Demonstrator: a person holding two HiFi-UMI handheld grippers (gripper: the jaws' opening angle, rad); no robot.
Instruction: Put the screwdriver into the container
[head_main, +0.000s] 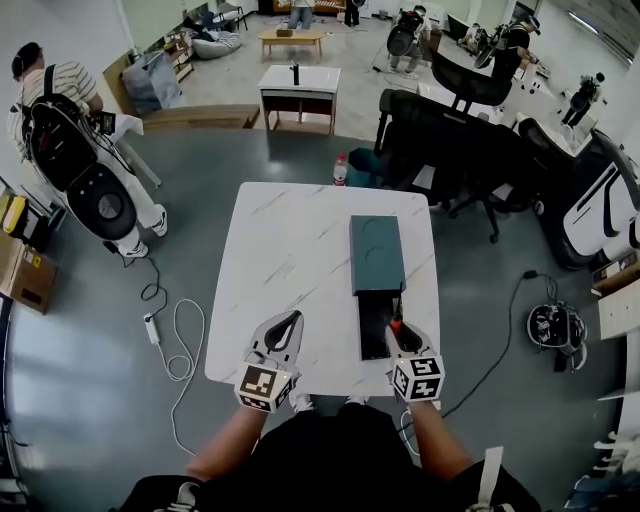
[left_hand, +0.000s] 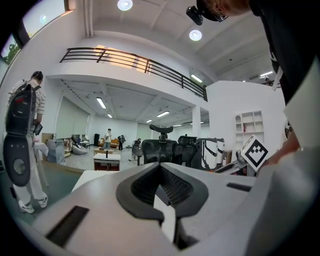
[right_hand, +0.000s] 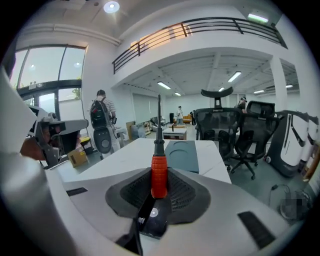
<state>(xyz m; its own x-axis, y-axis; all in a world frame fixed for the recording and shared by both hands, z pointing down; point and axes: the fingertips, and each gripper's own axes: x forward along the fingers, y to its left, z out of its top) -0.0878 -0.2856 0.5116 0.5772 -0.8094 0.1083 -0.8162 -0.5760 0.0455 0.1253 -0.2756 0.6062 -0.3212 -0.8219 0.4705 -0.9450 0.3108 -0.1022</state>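
A long container lies on the white table (head_main: 290, 260): its teal lid (head_main: 377, 252) sits toward the far end, and the black open part (head_main: 375, 322) is nearest me. My right gripper (head_main: 399, 332) hangs over the near end of that black part, shut on the red handle of the screwdriver (head_main: 396, 323). In the right gripper view the screwdriver (right_hand: 159, 172) stands between the jaws, shaft pointing forward over the teal lid (right_hand: 181, 150). My left gripper (head_main: 286, 335) hovers near the table's front edge, left of the container; its fingertips meet on nothing (left_hand: 160, 167).
A water bottle (head_main: 340, 170) stands on the floor past the table's far edge. Black office chairs (head_main: 450, 135) crowd the far right. A person with a backpack (head_main: 70, 150) stands at the left, near a cardboard box (head_main: 25, 275). Cables (head_main: 175, 340) trail on the floor.
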